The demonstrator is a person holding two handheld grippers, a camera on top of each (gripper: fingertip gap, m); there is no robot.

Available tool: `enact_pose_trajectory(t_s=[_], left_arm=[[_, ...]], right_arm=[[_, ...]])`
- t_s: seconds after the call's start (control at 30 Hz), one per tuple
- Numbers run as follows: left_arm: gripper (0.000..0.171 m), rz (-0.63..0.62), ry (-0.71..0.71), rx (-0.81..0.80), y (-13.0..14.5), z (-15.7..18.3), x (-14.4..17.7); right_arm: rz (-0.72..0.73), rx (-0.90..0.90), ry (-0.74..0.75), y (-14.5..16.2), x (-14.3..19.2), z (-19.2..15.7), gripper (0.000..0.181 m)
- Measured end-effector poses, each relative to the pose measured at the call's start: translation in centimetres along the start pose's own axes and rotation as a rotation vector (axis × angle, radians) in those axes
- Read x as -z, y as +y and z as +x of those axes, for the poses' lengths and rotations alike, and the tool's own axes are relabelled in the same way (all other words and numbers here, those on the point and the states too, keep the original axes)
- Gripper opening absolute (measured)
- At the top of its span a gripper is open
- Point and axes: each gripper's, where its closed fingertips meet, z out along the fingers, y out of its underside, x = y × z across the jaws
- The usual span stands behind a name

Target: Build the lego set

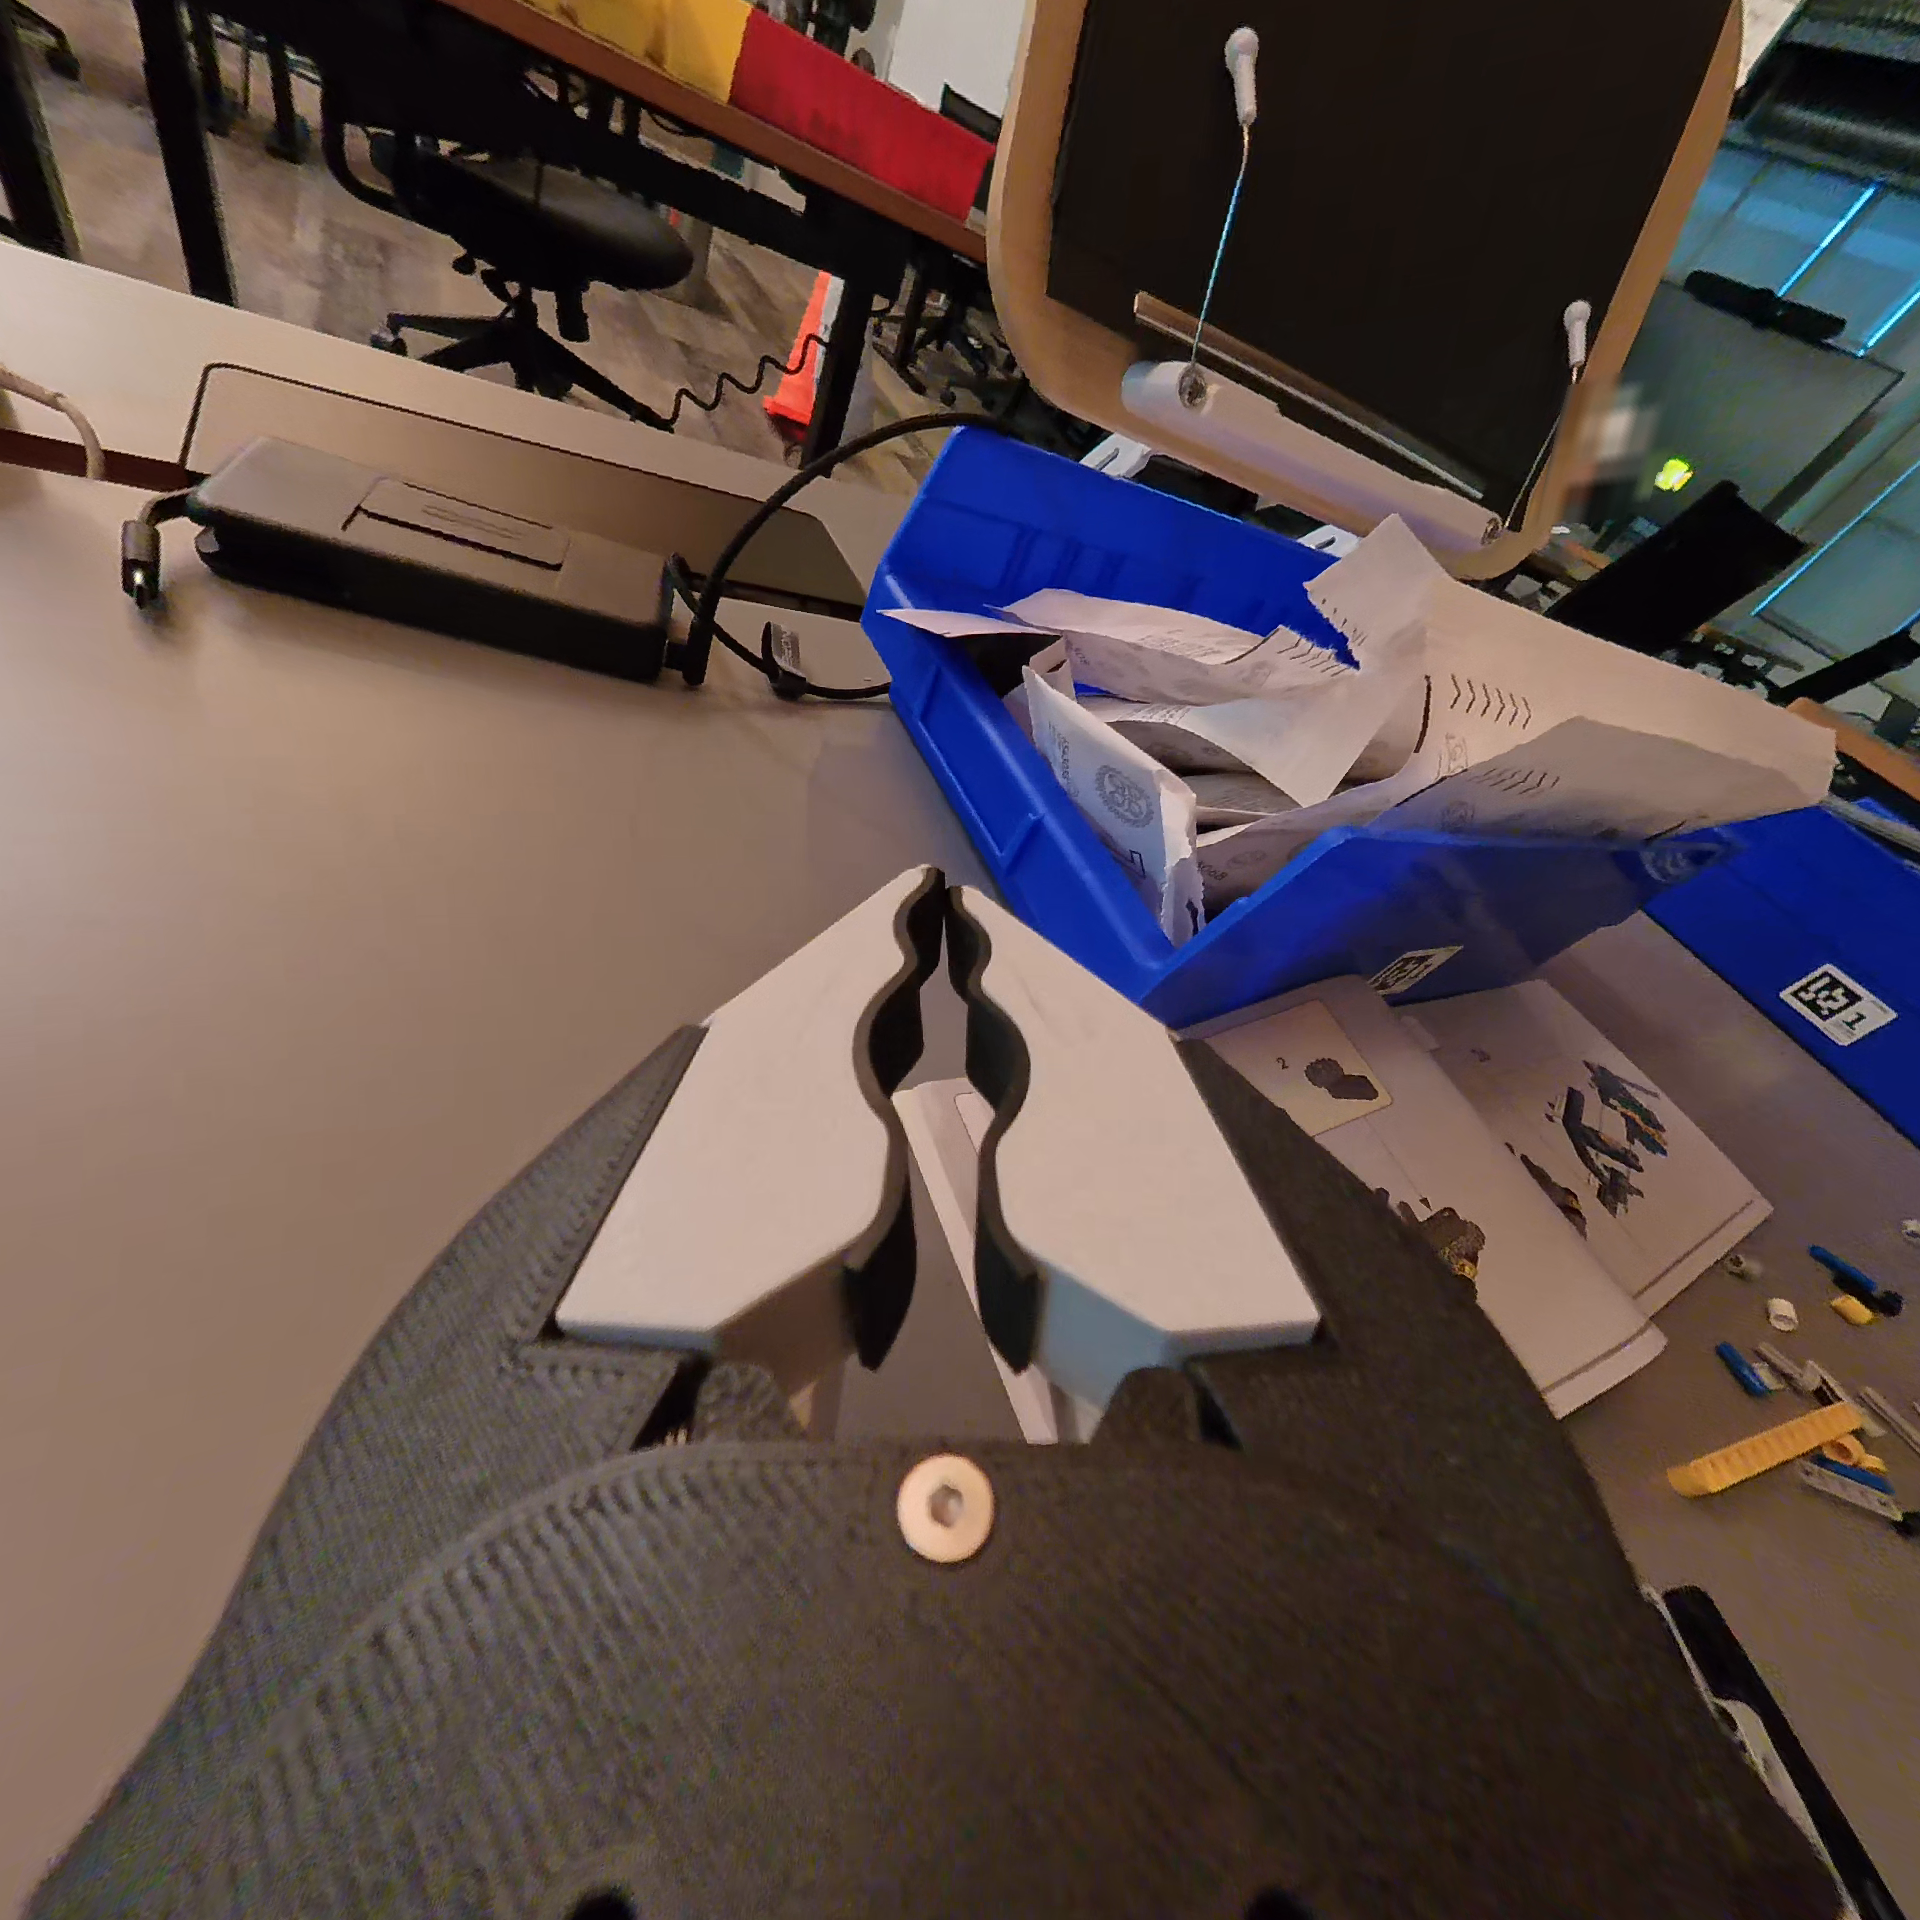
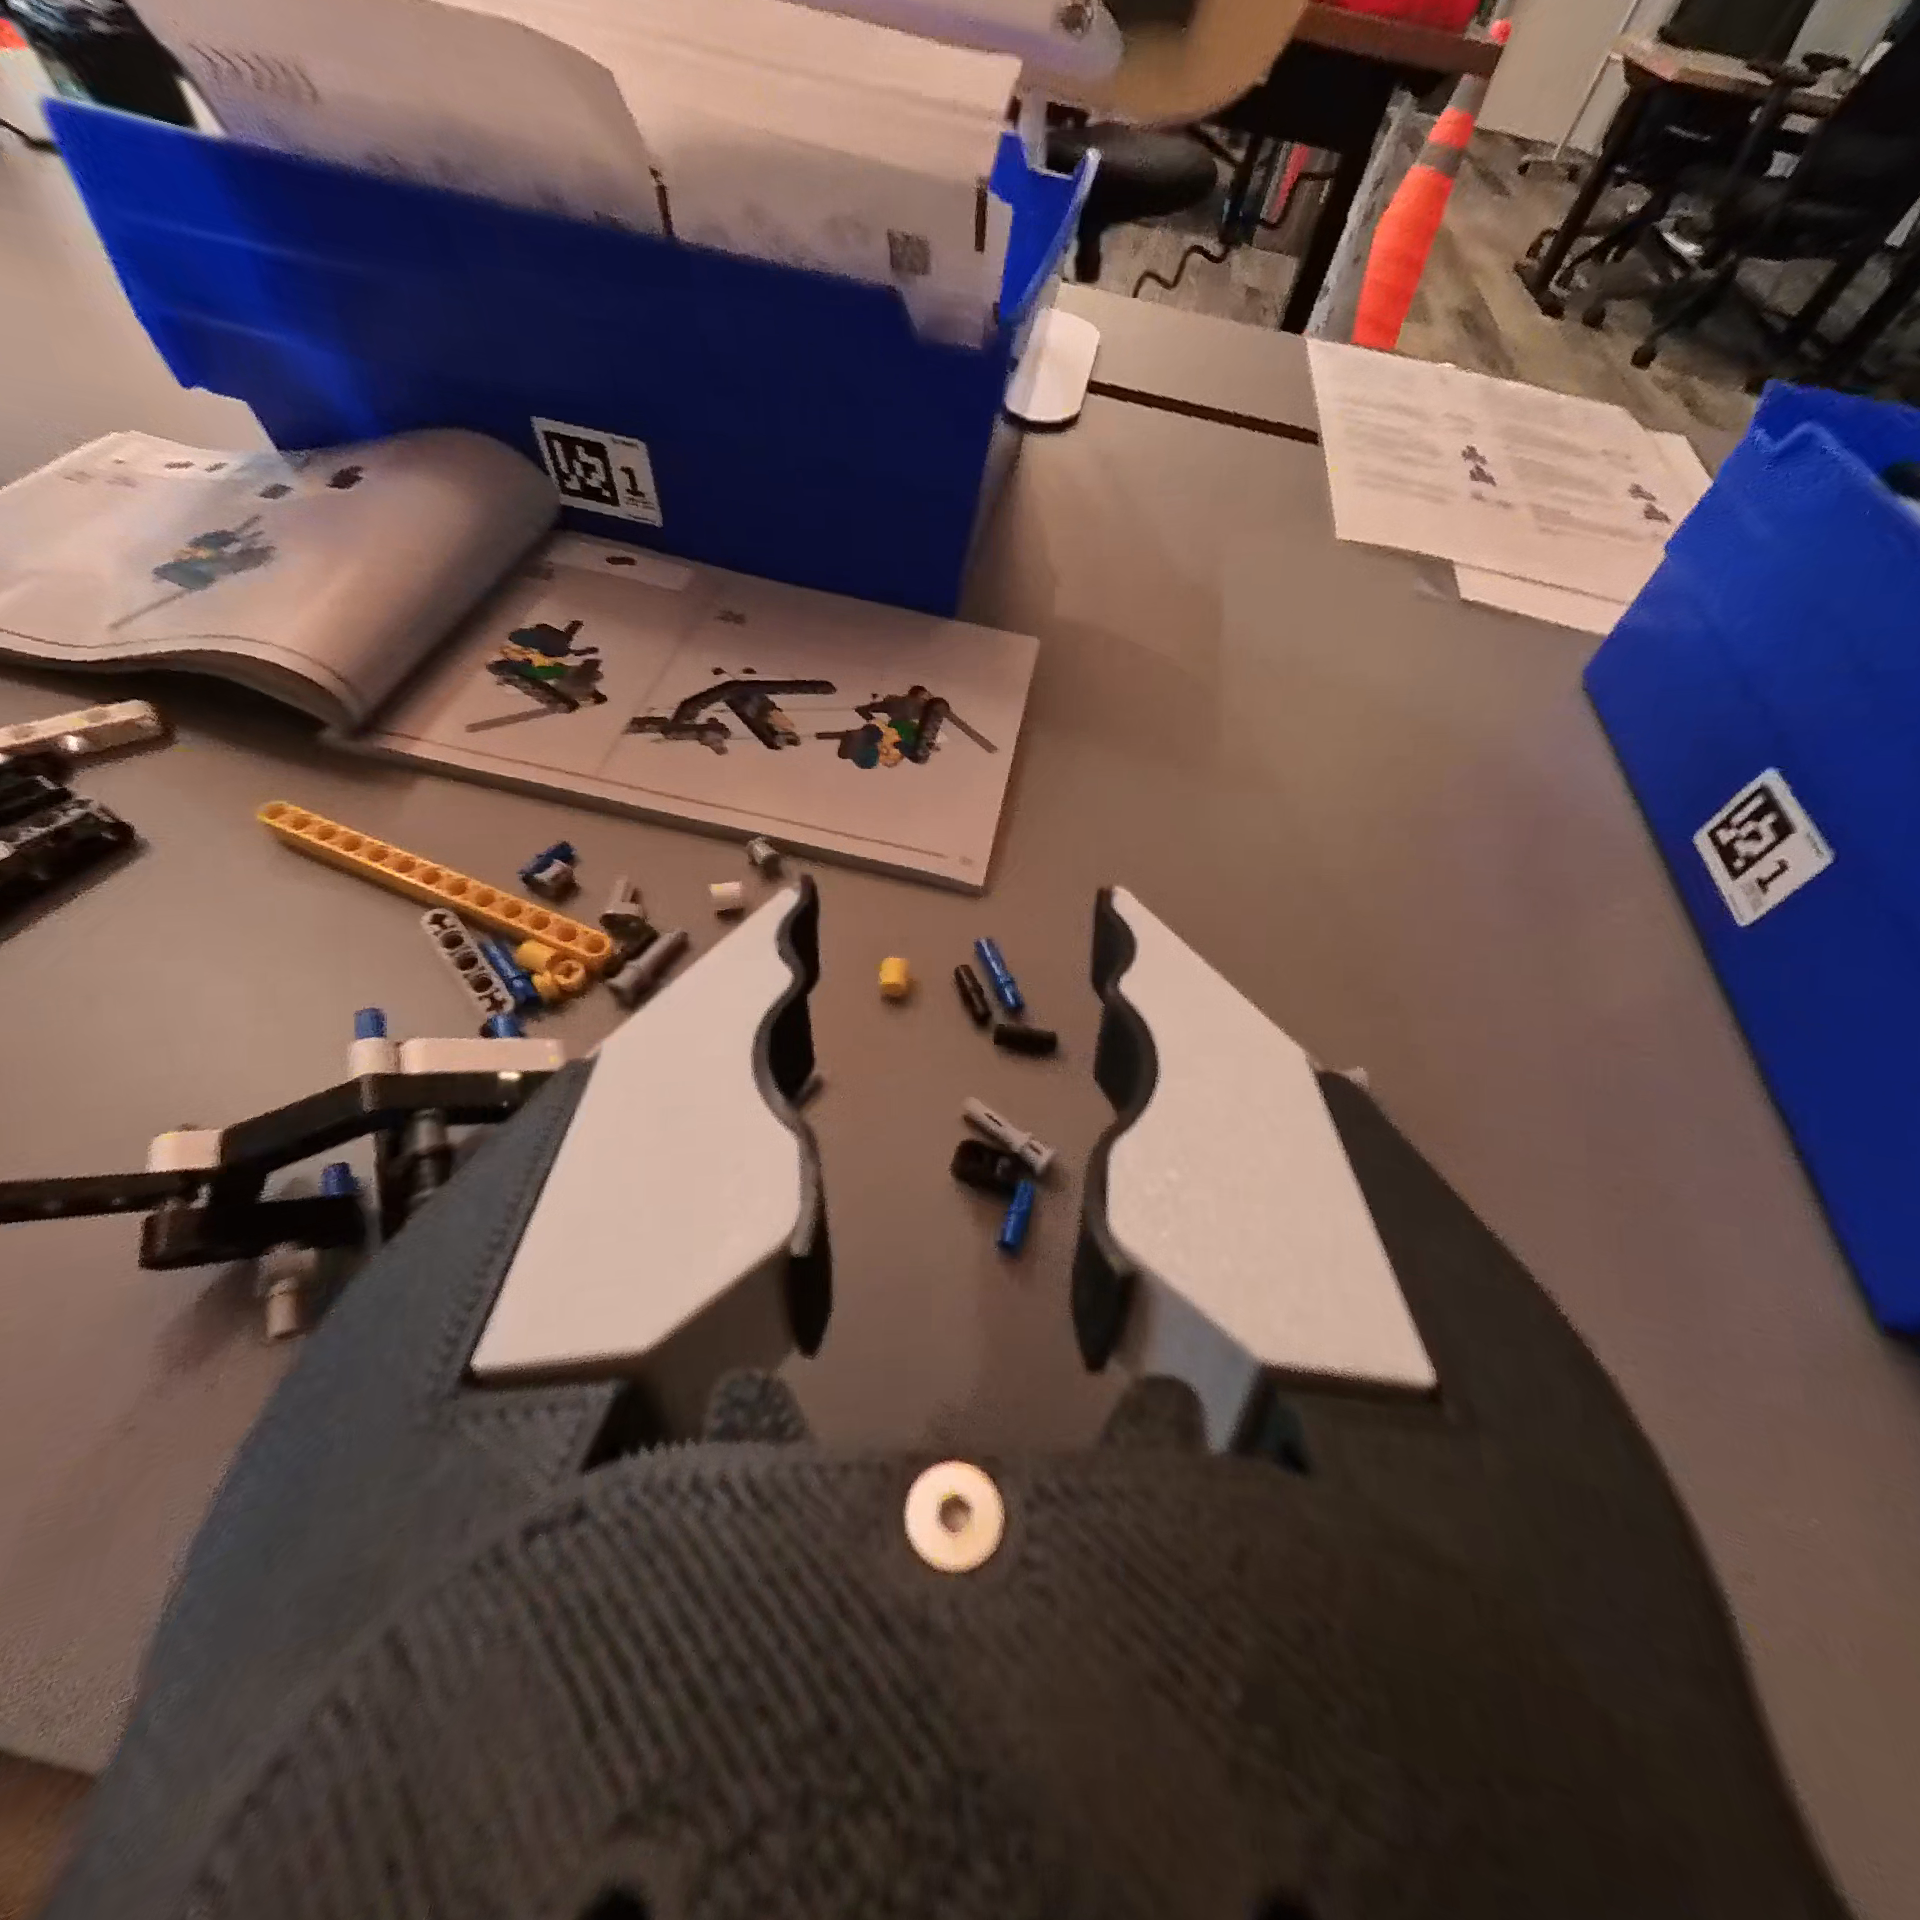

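Note:
My left gripper [image 1: 943, 896] is shut, its tips touching, held above the grey table beside the blue bin [image 1: 997, 790]. A white flat piece [image 1: 951, 1153] shows through the gap behind the pads; I cannot tell whether it is gripped. My right gripper [image 2: 956, 899] is open and empty, low over loose small pieces: a yellow bush [image 2: 895, 977], blue pins [image 2: 997, 971] and black pins [image 2: 1023, 1037]. A long yellow beam [image 2: 431, 878] lies to the left. A partly built black and white assembly [image 2: 312, 1132] sits at the left, by the left finger. The open instruction booklet [image 2: 727, 717] lies ahead.
A blue bin [image 2: 644, 384] stuffed with torn paper bags stands behind the booklet. A second blue bin [image 2: 1787, 831] stands at the right. Printed sheets [image 2: 1486, 468] lie at the far right. A black power adapter [image 1: 416, 551] with its cable lies at the far left. Tip to tip, the grippers are about 40 centimeters apart. The yellow bush [image 2: 895, 977] is about 6 centimeters from my right fingertips. The white flat piece [image 1: 951, 1153] lies some 8 centimeters from my left tips, 35 centimeters from my right tips. Look for it in the right wrist view [image 2: 96, 460] too.

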Motion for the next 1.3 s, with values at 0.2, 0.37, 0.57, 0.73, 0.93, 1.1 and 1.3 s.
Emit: enact_pose_trajectory(t_s=[0.2, 0.37, 0.57, 0.73, 0.93, 1.1, 1.3], left_arm=[[0.0, -0.021, -0.001, 0.011, 0.2, -0.1, -0.2], [0.0, -0.036, 0.0, 0.007, 0.4, 0.0, -0.4], [0.0, -0.04, -0.003, 0.006, 0.5, 0.0, -0.4], [0.0, -0.037, -0.005, 0.008, 0.4, -0.1, -0.4], [0.0, -0.033, -0.003, 0.018, 0.4, -0.2, -0.4], [0.0, -0.036, 0.001, 0.02, 0.5, -0.1, -0.5], [0.0, -0.038, -0.003, 0.013, 0.5, -0.1, -0.5]], right_arm=[[-0.035, -0.02, 0.013, 1.1, -0.9, 0.6, 0.054], [-0.082, -0.063, 0.005, 1.7, -1.4, 0.9, 0.053], [-0.119, -0.148, -0.04, 2.3, -1.8, 1.1, 0.055], [-0.105, -0.076, -0.04, 2.0, -1.7, 0.5, 0.05], [-0.102, -0.058, -0.045, 2.0, -1.7, 0.2, 0.049], [-0.099, -0.068, -0.05, 1.9, -1.6, 0.3, 0.048], [-0.107, -0.069, -0.053, 2.0, -1.7, 0.2, 0.048]])
